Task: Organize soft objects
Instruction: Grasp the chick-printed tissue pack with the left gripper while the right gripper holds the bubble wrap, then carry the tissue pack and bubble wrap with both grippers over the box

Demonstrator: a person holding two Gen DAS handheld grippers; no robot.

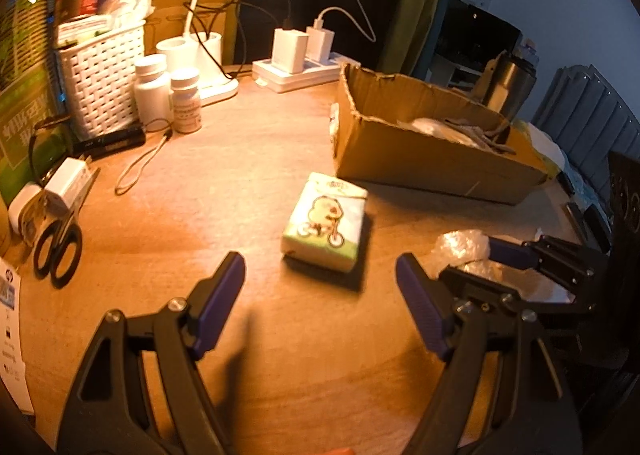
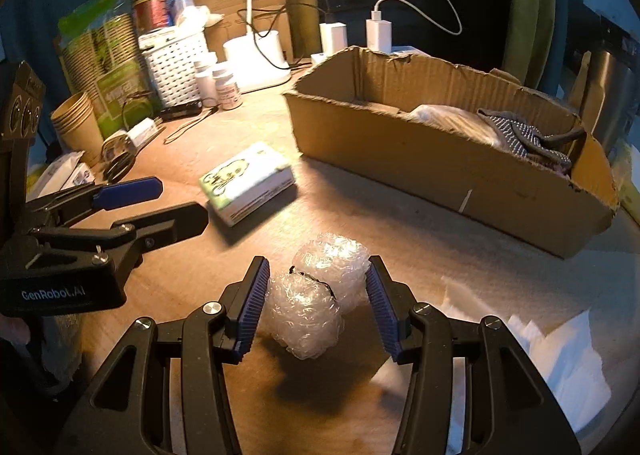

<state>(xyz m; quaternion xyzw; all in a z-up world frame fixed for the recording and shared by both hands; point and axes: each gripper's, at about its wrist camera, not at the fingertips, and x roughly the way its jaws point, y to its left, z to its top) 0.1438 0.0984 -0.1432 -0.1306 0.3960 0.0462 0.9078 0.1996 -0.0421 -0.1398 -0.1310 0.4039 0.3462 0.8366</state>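
Observation:
A tissue pack (image 1: 326,223) printed with a cartoon on a bicycle lies flat on the wooden table (image 1: 240,159), just ahead of my left gripper (image 1: 320,261), which is open with nothing between its fingers. My right gripper (image 2: 317,267) is shut on a crumpled bundle of bubble wrap (image 2: 316,295), held a little above the table with its shadow beneath it. In the left wrist view the bubble wrap (image 1: 460,245) and right gripper (image 1: 520,255) sit to the right. The right wrist view shows the tissue pack (image 2: 248,183) beyond the left gripper (image 2: 180,201). An open cardboard box (image 2: 440,167) holds a plastic bag and a grey knitted cloth (image 2: 524,131).
At the back left are a white woven basket (image 1: 100,71), pill bottles (image 1: 186,99), a lamp base (image 1: 212,51) and a power strip with chargers (image 1: 296,71). Scissors (image 1: 58,251) lie at the left edge. Paper cups (image 2: 76,123) stand far left; white paper sheets (image 2: 560,355) lie at the right.

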